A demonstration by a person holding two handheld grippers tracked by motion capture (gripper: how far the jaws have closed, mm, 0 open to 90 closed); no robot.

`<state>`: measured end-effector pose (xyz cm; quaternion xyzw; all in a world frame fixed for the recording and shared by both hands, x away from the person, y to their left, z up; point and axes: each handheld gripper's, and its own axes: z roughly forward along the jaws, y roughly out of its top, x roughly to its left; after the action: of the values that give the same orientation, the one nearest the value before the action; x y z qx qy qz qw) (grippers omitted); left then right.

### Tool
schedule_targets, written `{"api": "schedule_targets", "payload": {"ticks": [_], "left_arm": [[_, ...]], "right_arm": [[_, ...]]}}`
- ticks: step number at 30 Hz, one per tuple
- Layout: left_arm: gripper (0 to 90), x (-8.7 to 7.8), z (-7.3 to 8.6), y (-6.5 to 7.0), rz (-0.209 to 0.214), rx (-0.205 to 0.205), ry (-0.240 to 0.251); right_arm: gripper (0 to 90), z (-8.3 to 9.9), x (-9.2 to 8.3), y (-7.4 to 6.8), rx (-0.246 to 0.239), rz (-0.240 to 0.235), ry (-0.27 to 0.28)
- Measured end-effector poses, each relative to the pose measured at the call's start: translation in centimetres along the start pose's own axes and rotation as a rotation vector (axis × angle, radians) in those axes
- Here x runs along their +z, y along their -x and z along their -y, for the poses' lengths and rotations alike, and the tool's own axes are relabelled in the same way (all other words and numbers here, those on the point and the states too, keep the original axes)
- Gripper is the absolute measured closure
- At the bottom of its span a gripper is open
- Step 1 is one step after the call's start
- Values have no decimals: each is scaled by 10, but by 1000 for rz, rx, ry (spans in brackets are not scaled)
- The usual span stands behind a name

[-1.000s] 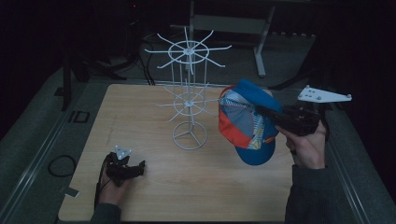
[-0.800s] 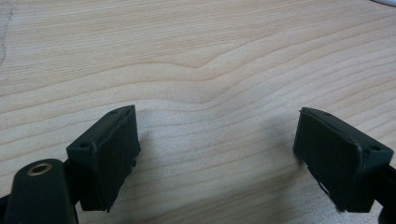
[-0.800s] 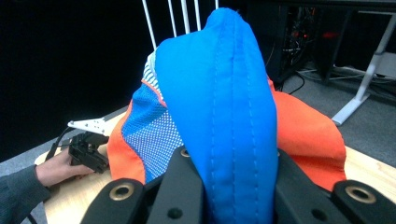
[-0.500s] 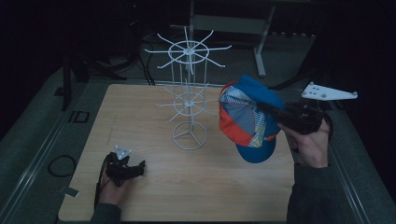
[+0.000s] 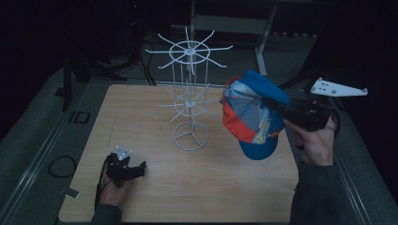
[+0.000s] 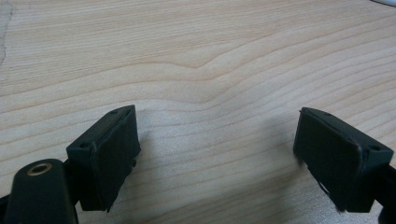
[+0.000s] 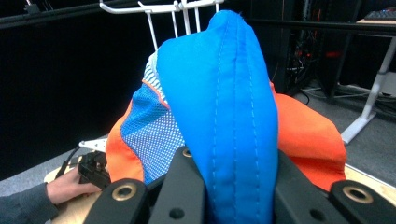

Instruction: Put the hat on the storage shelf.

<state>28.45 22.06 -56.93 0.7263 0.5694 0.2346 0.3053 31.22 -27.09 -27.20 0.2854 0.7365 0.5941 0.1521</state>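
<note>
Blue-and-orange mesh cap [image 5: 251, 117] is clamped in the right tool [image 5: 274, 105], held in the air just right of the white wire rack [image 5: 189, 101]; it has drifted slightly rightward since the earlier frames. The right gripper view shows both jaws pinching a blue seam of the cap. The left tool [image 6: 217, 154] rests released on the bench [image 5: 141, 112], jaws wide apart over bare wood near the front-left edge.

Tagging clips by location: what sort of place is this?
Probably a lab or recording workspace, not a shop: a lone wooden table in a dark room, a bare white wire display rack, and cables and equipment frames behind.
</note>
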Motion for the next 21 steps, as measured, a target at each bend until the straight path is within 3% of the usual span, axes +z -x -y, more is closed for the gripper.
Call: {"api": "schedule_targets", "payload": {"ticks": [21], "left_arm": [[146,0,0,0,0,0,0]], "right_arm": [[878,-18,-7,-2,5,-31,83]]}}
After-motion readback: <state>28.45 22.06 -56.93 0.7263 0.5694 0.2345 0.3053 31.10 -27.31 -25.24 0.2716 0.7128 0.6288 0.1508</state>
